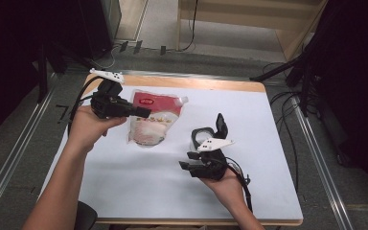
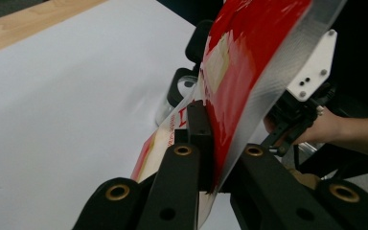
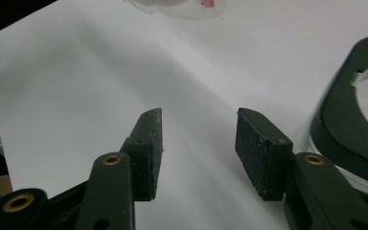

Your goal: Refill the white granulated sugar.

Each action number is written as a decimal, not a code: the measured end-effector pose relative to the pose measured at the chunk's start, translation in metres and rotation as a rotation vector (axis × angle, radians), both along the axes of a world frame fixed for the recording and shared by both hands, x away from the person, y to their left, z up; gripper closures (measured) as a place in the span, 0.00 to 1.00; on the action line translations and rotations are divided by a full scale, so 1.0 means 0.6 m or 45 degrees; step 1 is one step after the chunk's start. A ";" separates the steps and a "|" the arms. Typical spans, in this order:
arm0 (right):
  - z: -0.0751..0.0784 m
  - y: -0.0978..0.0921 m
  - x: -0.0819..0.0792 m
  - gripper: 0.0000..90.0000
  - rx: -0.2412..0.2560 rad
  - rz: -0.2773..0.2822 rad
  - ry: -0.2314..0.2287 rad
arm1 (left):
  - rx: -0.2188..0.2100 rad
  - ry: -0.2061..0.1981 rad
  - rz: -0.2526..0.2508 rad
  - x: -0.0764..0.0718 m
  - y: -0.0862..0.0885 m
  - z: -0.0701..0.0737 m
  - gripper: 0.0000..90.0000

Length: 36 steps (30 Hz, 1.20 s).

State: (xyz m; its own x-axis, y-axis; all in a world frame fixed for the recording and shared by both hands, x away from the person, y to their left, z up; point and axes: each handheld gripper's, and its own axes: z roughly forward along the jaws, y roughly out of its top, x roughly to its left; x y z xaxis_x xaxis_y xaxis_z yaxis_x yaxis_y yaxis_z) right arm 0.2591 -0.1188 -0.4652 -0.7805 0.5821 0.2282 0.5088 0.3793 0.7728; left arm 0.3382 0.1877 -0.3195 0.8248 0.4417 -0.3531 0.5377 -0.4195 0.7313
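Nearest the person, the right gripper (image 1: 188,165) rests low over the white surface (image 1: 139,191), its jaws spread apart with nothing between them; in the right gripper view the two pads (image 3: 149,148) stand well apart over bare sheet. Just beyond it sits a clear container (image 1: 202,136) with a black hinged lid standing open, close to the right gripper's far side.

Farther off and to the left, the left gripper (image 1: 143,113) is clamped on the upper edge of a red-and-white pouch (image 1: 152,119). The left gripper view shows the pouch (image 2: 249,62) pinched between the jaws and rising at a tilt, its lower end seemingly trailing toward the surface.

The work appears to be bringing the pouch toward the open container. To do it well, the left gripper should hold firm at the sealed edge so the soft film doesn't slip, and lift the pouch free before carrying it over, so it doesn't drag. The right gripper can steady the container's rim or take the pouch's lower end, since the body sags.
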 end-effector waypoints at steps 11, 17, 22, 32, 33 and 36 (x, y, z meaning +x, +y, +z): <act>-0.010 0.046 0.018 0.57 0.001 0.060 0.011 | -0.020 0.014 -0.041 -0.010 -0.018 0.007 1.00; -0.020 0.062 0.023 0.55 -0.001 0.065 -0.006 | -0.010 0.039 -0.061 -0.012 -0.023 0.005 1.00; -0.031 0.073 0.025 0.57 -0.008 0.078 0.004 | -0.034 0.061 -0.086 -0.018 -0.029 0.010 1.00; -0.038 0.080 0.019 0.60 -0.002 0.053 -0.126 | -0.021 0.096 -0.102 -0.028 -0.046 0.002 1.00; -0.039 0.080 0.018 0.60 -0.002 0.048 -0.147 | -0.017 0.103 -0.102 -0.028 -0.047 0.001 1.00; -0.042 0.082 0.015 0.61 0.003 0.030 -0.189 | -0.018 0.121 -0.105 -0.030 -0.050 -0.003 1.00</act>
